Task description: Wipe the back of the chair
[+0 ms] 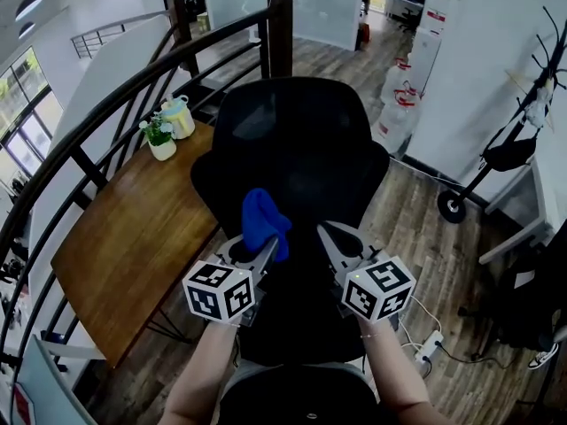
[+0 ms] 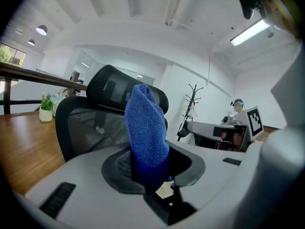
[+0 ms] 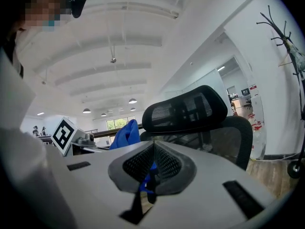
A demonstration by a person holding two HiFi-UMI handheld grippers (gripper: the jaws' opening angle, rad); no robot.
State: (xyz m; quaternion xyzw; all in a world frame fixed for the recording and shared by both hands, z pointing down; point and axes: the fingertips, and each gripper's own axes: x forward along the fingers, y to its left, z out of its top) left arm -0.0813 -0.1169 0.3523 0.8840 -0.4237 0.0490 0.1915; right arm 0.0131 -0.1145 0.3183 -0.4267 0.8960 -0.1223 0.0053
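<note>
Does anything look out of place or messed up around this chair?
Nothing stands out: the black chair stands upright, the blue cloth sits clamped in the left gripper, and the potted plant is upright on the wooden table.

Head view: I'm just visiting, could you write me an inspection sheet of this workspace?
Surface: wooden table, left of the chair.
Job's things: black mesh chair back, upright; blue cloth near it, contact cannot be told.
Clutter: potted plant and pale watering can at the table's far corner.
Grippers: left gripper shut on the blue cloth; right gripper with jaws together, not on the cloth.
Cables: power strip with its cable on the floor, right side.
Surroundings: curved railing, coat stand, wood floor.
</note>
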